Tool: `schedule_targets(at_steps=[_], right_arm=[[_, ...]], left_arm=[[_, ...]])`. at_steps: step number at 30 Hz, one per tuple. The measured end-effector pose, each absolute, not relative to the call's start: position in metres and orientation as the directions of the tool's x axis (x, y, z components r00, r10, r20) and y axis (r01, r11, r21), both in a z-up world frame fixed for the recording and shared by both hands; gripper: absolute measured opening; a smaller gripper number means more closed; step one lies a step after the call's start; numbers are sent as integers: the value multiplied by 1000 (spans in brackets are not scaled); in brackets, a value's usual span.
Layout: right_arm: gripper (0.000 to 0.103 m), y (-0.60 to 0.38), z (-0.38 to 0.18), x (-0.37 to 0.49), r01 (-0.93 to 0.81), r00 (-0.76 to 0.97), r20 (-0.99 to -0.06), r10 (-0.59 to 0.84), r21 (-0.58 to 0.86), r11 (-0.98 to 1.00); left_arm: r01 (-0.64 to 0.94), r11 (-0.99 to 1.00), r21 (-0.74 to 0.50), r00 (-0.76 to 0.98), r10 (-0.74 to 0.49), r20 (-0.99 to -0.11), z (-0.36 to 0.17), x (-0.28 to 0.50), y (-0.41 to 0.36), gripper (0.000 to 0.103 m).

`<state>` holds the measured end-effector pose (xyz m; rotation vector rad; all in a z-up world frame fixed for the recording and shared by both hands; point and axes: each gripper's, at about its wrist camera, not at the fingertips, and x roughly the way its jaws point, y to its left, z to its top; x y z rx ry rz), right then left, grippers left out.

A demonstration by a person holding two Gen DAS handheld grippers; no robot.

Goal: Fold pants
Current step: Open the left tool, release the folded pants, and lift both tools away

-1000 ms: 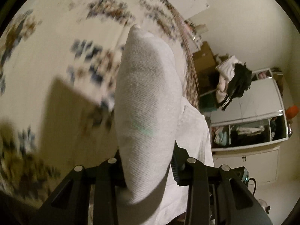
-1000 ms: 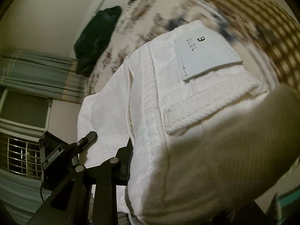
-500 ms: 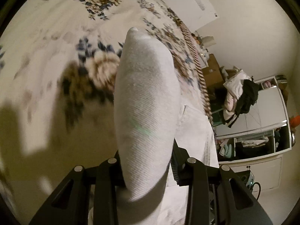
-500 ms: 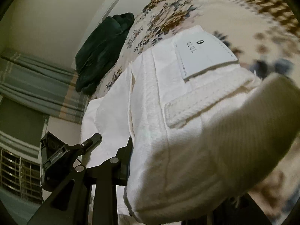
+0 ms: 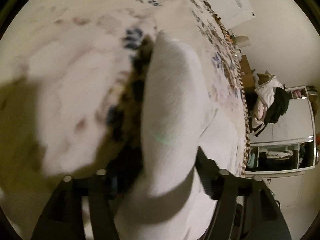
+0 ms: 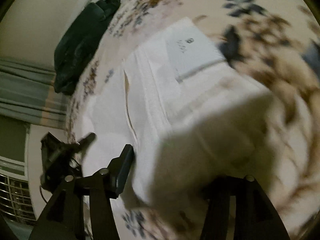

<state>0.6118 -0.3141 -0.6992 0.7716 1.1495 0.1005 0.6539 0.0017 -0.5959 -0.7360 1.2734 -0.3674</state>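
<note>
White pants (image 5: pixel 172 108) fill the centre of the left wrist view, a thick fold rising from 6 o'clock toward 12 between the fingers. Left gripper (image 5: pixel 160 182) jaws spread wide, cloth bunched between them; whether they pinch it I cannot tell, frame is blurred. In the right wrist view the pants (image 6: pixel 160 92) lie on the bed, white label patch (image 6: pixel 192 48) at 1 o'clock. Right gripper (image 6: pixel 176 170) jaws wide apart, left finger (image 6: pixel 124 168) edge touching the fabric, right finger hidden by a fold. Floral bedspread (image 5: pixel 66 76) under everything. Dark green garment (image 6: pixel 82 42) at 10 o'clock on the bed, near curtains (image 6: pixel 24 92). Wardrobe (image 5: pixel 280 148) with heaped clothes (image 5: pixel 270 104) at 3 o'clock, left view.
</note>
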Motion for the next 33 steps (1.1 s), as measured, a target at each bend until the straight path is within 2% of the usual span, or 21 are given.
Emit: schedule_targets(at_steps=[3,6,8,10,11,15,23,33], right_arm=[[72,-323,-701,589,338,412,-811,417,560,756],[78,-326,-694,580,353,397,-838,375,517,780],[84,-321,-678,575,343,382,-878,289,425,838],[93,-311,-660,576,317,375,-905,200,328,890],[98,-303,-650,575,297,374,-919,129,251,921],[103,-283,-609,564,258,395,-919,-25,85,962],[103,-275,-506,518,217,463,-880,-103,0,976],[103,-293,-347,411,177,558,-824,-98,2,984]], left_arm=[[-137,760,-635,276,-587,-761,-587,645,0,73],[-105,861,-499,274,-457,-846,-566,633,-13,80],[-70,916,-394,291,-359,-887,-551,624,-22,86],[-21,956,-292,316,-271,-909,-530,607,-36,94],[-6,964,-266,327,-249,-912,-526,601,-39,94],[43,988,-146,373,-151,-915,-491,562,-59,94],[44,997,-64,444,-77,-892,-414,515,-86,94],[24,999,-34,562,-42,-826,-270,424,-115,94]])
